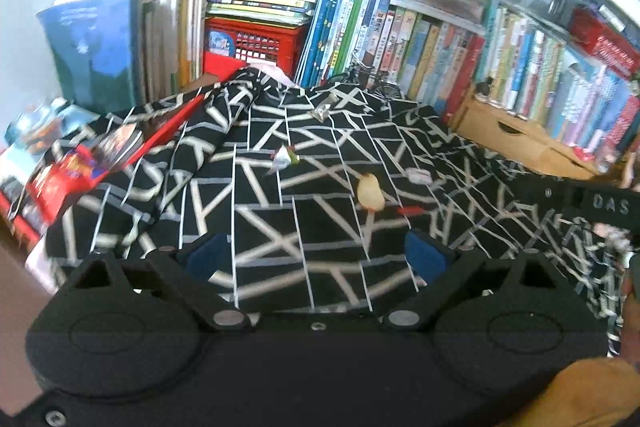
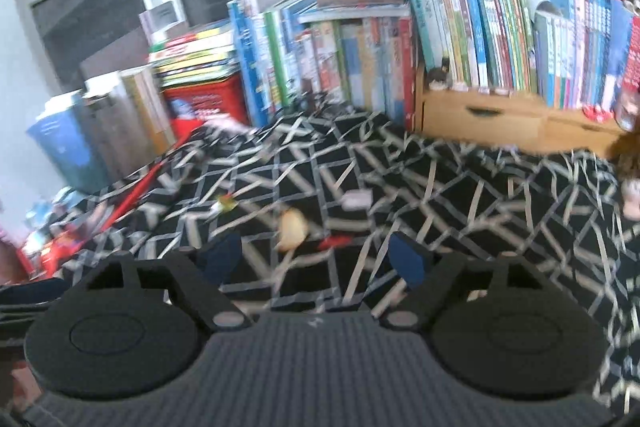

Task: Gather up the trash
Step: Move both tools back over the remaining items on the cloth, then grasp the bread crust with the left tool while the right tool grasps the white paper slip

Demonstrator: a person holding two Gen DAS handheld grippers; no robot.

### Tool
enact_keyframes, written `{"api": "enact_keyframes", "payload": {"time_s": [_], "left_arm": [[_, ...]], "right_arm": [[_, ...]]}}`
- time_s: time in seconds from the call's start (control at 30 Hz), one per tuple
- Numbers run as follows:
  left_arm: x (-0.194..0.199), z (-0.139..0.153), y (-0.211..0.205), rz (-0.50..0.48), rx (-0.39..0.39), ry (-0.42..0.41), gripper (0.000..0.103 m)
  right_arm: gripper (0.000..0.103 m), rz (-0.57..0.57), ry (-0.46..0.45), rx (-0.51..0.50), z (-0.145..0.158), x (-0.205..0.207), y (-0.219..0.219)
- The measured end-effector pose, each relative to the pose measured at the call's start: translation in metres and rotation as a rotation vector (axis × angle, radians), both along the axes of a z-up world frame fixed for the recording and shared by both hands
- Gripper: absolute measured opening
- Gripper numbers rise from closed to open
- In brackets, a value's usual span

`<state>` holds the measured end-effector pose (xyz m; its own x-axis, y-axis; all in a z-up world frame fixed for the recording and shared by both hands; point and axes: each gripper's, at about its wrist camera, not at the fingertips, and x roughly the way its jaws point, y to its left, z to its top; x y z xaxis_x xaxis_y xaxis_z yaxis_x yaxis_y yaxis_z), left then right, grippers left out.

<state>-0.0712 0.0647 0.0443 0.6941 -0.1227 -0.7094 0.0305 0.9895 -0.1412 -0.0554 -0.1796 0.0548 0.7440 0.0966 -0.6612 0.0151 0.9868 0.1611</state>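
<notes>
On the black-and-white patterned cloth [image 1: 304,211], a pale peel scrap [image 1: 371,191] lies just ahead of both empty, spread jaws, likely light and limp, best pinched across its middle.

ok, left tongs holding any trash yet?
No. The left tongs are open and empty over the patterned cloth; the pale scrap lies ahead, untouched.

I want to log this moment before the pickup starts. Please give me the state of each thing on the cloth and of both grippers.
Left gripper: jaws open, holding nothing.
Right gripper: jaws open, holding nothing.
Pale peel scrap: lying loose on the cloth, not gripped.
Crumpled foil wrapper: loose on the cloth.
Small red scrap: flat beside the peel.
Patterned cloth: spread out, wrinkled.
Wooden drawer: closed.
</notes>
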Motion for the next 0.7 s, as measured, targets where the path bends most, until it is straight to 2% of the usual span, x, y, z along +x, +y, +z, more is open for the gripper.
{"api": "enact_keyframes", "payload": {"time_s": [0.1, 0.17, 0.27, 0.33, 0.47, 0.7], "left_arm": [[0.042, -0.021, -0.021, 0.033, 0.021, 0.062, 0.095], [0.074, -0.037, -0.036, 0.035, 0.009, 0.109, 0.093], [0.107, -0.058, -0.054, 0.06, 0.01, 0.136, 0.093], [0.13, -0.073, -0.066, 0.084, 0.012, 0.171, 0.088], [0.164, -0.1, -0.087, 0.112, 0.033, 0.216, 0.079], [0.21, -0.136, -0.112, 0.1, 0.037, 0.272, 0.074]], "right_arm": [[0.081, -0.02, 0.039, -0.015, -0.021, 0.046, -0.014], [0.081, -0.022, 0.049, -0.016, -0.034, 0.072, -0.024], [0.081, 0.007, 0.076, -0.028, -0.057, 0.106, -0.032], [0.081, 0.022, 0.094, -0.025, -0.073, 0.127, -0.037], [0.081, 0.044, 0.115, -0.01, -0.095, 0.155, -0.042], [0.081, 0.099, 0.163, 0.002, -0.128, 0.189, -0.043]]}}
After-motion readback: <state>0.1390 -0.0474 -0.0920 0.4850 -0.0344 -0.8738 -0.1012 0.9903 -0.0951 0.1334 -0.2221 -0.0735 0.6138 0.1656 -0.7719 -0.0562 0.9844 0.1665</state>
